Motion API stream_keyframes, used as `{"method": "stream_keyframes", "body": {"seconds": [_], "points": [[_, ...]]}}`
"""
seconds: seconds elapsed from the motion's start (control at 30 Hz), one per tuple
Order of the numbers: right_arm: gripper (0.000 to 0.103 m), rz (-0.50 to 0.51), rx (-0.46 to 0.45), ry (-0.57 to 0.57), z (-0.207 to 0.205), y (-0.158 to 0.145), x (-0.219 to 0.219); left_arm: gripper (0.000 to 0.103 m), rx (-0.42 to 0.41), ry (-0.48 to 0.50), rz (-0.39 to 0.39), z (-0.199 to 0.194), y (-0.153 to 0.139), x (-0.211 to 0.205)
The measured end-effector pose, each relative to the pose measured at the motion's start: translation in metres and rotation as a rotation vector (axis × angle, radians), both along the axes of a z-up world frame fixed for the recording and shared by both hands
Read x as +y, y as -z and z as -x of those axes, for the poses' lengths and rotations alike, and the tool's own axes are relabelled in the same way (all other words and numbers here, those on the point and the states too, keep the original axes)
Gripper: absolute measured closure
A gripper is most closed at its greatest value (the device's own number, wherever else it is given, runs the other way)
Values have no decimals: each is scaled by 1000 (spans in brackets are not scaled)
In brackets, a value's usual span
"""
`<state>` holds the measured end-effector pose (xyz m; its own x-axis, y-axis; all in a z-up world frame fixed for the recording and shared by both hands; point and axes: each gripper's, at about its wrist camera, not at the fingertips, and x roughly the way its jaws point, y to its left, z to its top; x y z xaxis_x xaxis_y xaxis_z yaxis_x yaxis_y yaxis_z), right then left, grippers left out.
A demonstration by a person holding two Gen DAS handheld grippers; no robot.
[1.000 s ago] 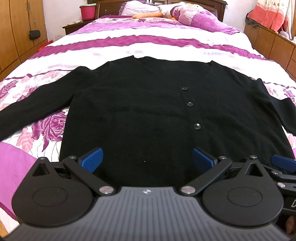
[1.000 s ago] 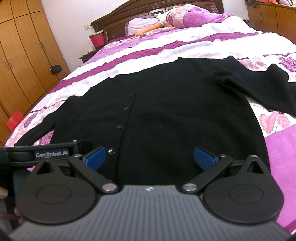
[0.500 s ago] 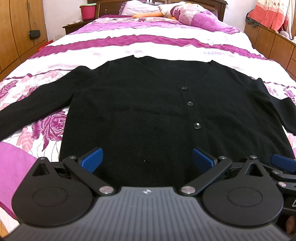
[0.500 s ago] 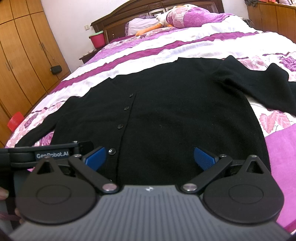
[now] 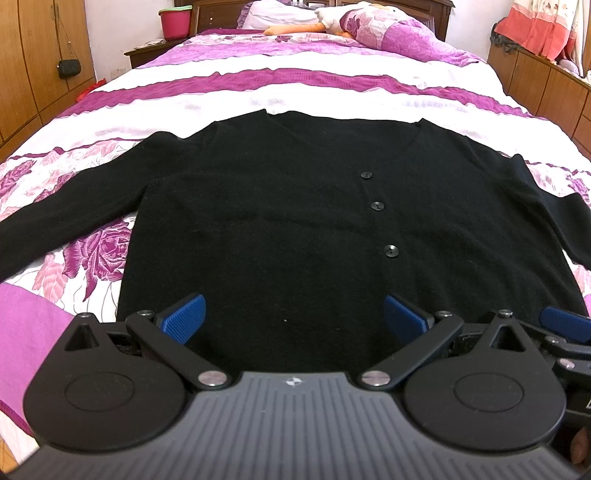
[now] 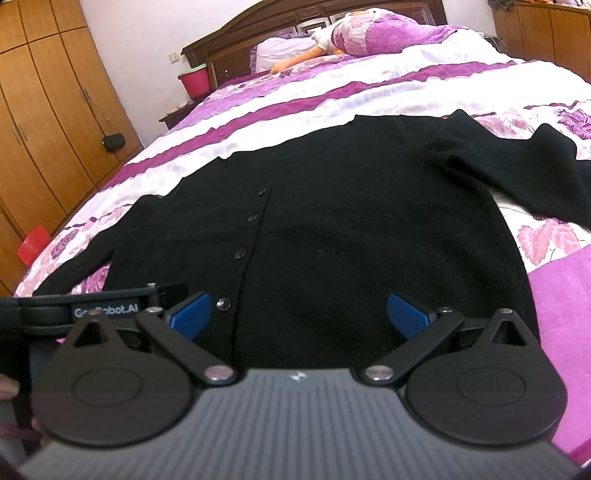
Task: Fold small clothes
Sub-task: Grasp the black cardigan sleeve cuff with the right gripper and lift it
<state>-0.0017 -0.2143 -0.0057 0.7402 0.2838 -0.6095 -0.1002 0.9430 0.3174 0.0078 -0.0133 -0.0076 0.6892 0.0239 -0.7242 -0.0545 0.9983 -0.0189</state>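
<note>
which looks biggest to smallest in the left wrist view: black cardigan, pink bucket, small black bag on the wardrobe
1. black cardigan
2. pink bucket
3. small black bag

Bucket and bag are far from the camera, so true sizes stay unsure.

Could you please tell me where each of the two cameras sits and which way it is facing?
Left wrist: on the left tool, near the hem of the black cardigan, facing the headboard; its open fingers show.
Right wrist: on the right tool, at the hem, angled toward the wardrobe; open fingers show.
Shared: cardigan, bed, red bucket.
</note>
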Motion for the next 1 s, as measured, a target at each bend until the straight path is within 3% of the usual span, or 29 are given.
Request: {"method": "stream_keyframes", "body": {"seconds": [0.27,0.57,0.87,1.0], "points": [[0,7,-21,20,-2,-6,-22,0,-9,-7,-6,-4,-1,-2],[0,68,-32,187,-10,-3,-95,0,-36,-20,-27,-20,2,-7],[0,-68,25,379,-17,24,-185,0,39,-34,-29,-41,24,-15],[0,-137,21,413,-25,37,-210,0,57,-50,-37,-45,34,-17]]}}
